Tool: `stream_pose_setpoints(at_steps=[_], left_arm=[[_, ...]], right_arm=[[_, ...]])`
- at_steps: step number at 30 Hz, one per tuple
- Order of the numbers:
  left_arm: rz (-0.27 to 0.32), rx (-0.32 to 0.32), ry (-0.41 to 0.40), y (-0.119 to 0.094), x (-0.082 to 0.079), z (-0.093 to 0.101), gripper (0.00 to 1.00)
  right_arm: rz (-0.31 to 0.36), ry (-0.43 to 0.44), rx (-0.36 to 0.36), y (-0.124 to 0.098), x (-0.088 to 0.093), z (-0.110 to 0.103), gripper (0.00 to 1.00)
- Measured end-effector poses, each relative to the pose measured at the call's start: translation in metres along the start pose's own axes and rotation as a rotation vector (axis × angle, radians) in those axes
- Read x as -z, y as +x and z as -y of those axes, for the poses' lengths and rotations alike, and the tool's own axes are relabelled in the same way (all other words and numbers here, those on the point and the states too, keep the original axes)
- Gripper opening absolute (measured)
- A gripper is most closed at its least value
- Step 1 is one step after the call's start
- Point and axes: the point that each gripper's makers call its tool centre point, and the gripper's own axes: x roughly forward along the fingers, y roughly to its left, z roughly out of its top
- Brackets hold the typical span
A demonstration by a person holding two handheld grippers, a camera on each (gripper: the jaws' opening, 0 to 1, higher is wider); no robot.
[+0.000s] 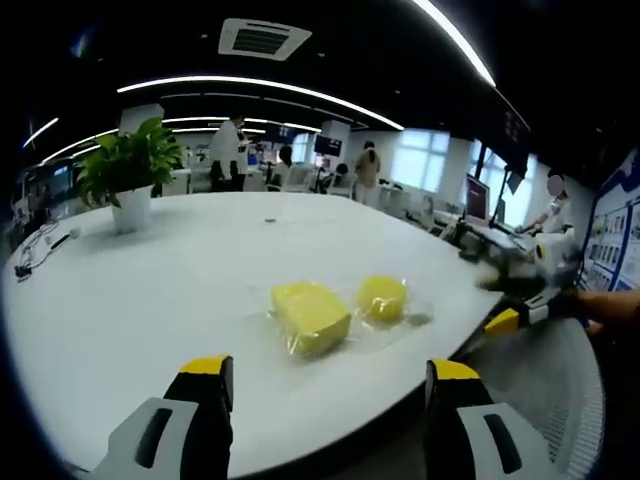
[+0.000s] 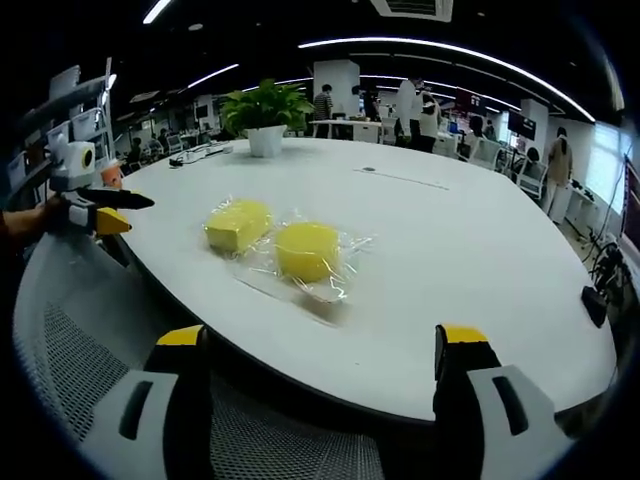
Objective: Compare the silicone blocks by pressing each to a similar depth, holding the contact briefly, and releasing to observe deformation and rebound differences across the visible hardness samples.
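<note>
Blocks sit bagged near the table's (image 2: 480, 260) front edge, within easy reach: square block (image 2: 237, 224) beside round block (image 2: 306, 249); left gripper (image 1: 325, 375) and right gripper (image 2: 322, 345) hover short of them, jaws spread, nothing pressed yet.

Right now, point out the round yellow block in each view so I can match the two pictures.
Left gripper view: the round yellow block sits right of centre, to the right of the square yellow block.
Right gripper view: it lies near the centre, to the right of the square block.
Shared landmark: the potted plant at the far side of the white table.
</note>
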Motion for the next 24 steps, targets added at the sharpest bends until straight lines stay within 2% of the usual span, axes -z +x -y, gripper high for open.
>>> stream_pose_setpoints(at_steps=[6, 11, 13, 15, 24], left_arm=[[-0.009, -0.008, 0.002, 0.0001, 0.0016, -0.0010, 0.80], [0.001, -0.004, 0.006, -0.0012, 0.0009, 0.0000, 0.79], [0.014, 0.016, 0.009, -0.0010, -0.0018, 0.0034, 0.79], [0.023, 0.006, 0.020, -0.0012, -0.0041, 0.0021, 0.78], [0.000, 0.027, 0.042, -0.0002, -0.0009, 0.0067, 0.79]], right_arm=[[-0.003, 0.009, 0.009, 0.0001, 0.0008, 0.0012, 0.87], [-0.039, 0.005, -0.020, 0.0013, 0.0072, -0.0040, 0.88], [-0.036, 0.008, -0.018, 0.0012, 0.0064, -0.0035, 0.88], [-0.031, 0.009, -0.017, 0.0016, 0.0051, -0.0025, 0.88], [-0.038, 0.003, -0.028, 0.0020, 0.0056, -0.0035, 0.88]])
